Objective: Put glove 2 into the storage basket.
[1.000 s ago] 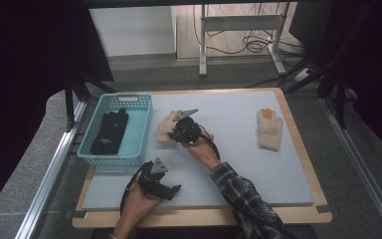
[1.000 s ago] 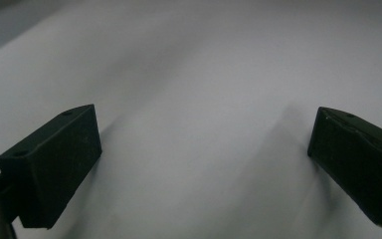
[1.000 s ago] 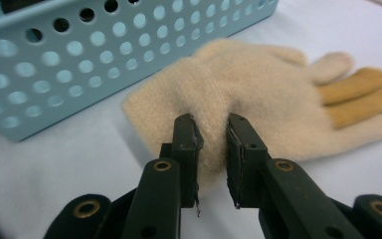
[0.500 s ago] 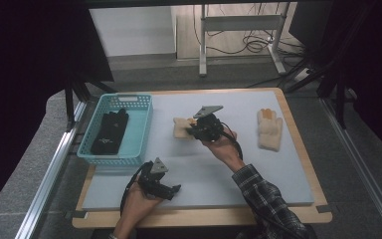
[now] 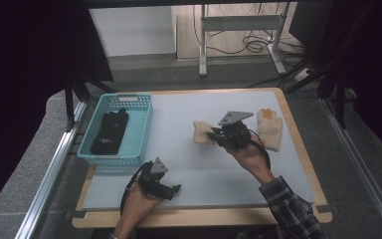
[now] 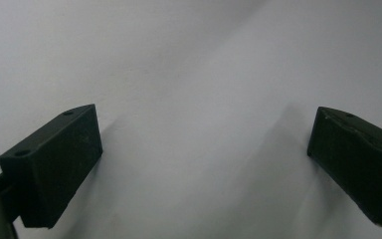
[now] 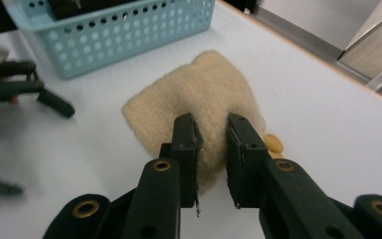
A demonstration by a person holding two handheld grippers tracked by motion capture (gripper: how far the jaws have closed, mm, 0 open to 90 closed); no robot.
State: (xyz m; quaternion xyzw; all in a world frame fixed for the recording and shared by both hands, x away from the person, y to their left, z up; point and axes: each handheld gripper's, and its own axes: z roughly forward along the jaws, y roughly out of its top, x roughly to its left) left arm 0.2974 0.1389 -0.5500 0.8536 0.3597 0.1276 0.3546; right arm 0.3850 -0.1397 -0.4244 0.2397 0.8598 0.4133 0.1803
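My right gripper (image 5: 214,135) (image 7: 213,132) is shut on a cream fuzzy glove (image 5: 201,132) (image 7: 199,94), pinching a fold of it between the pads mid-table. A second cream glove (image 5: 270,129) lies flat to its right, near the table's right edge. A black glove (image 5: 110,130) rests in the light blue basket (image 5: 125,97) (image 7: 129,30) at the left. My left gripper (image 5: 173,190) (image 6: 204,144) sits open on the white mat near the front edge, with nothing between its fingers (image 6: 54,159). It also appears at the left of the right gripper view as a blurred left gripper (image 7: 54,102).
The white mat (image 5: 189,164) covers a wooden table with a raised rim. Dark frame posts stand at the back corners, and a metal rail (image 5: 54,169) runs along the left side. Cables and a desk frame lie on the floor behind.
My right gripper has carried the cream glove rightward from beside the basket toward the second cream glove, rising a little. The left gripper has stayed put.
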